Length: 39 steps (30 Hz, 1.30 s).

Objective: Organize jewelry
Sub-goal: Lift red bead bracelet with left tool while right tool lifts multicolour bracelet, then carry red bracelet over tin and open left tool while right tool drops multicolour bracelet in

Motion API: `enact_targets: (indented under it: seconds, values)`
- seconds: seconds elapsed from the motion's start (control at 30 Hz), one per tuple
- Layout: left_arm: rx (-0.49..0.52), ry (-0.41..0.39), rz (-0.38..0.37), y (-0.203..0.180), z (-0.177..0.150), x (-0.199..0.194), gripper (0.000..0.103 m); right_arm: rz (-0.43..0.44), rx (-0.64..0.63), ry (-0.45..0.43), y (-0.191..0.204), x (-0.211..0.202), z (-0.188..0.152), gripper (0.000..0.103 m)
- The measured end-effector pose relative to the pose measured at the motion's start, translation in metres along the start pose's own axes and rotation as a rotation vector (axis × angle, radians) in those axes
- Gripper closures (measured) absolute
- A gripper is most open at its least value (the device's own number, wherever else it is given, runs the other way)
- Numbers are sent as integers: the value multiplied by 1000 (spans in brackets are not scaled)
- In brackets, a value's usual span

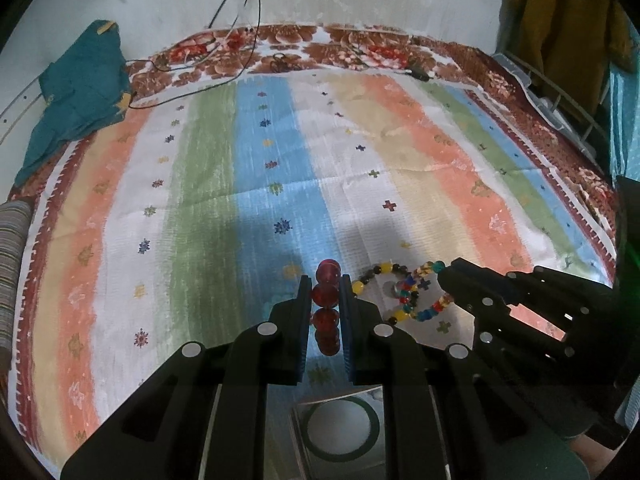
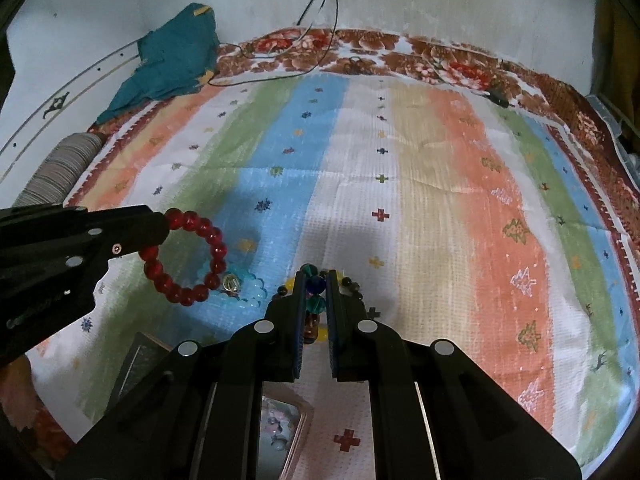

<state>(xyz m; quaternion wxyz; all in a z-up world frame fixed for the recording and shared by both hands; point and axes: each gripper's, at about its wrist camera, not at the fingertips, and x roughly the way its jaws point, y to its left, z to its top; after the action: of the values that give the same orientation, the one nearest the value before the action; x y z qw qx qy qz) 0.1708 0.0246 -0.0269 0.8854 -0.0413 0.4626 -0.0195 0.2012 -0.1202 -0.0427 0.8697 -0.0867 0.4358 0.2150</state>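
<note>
My left gripper (image 1: 326,292) is shut on a red bead bracelet (image 1: 327,294); in the right wrist view that bracelet (image 2: 185,256) hangs from the left gripper (image 2: 162,226) just above the cloth. My right gripper (image 2: 315,292) is shut on a multicoloured bead bracelet (image 2: 314,285); in the left wrist view this bracelet (image 1: 404,292) lies by the right gripper (image 1: 446,280). A pale blue bead bracelet (image 2: 250,290) with a silver charm lies on the cloth beside the red one.
A striped cloth (image 1: 280,180) covers the bed. An open box with a round white inset (image 1: 340,428) sits under my left gripper; it also shows in the right wrist view (image 2: 280,428). A teal garment (image 1: 80,92) and cables (image 1: 240,60) lie at the far edge.
</note>
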Motion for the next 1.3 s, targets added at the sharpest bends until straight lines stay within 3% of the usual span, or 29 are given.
enact_targets:
  seconds: [0.47,0.77,1.3]
  values:
    - [-8,-67,-11,2,-12,-27,90,21,16,-91,5,-29,-3,92]
    - [37,-120,-24,-3,-22,-48,90,61,15,-147,8,-48,-9,92]
    - [20,-135,-67,-6,-44,-75,90,110,-2,-163,17,-78,-31,92]
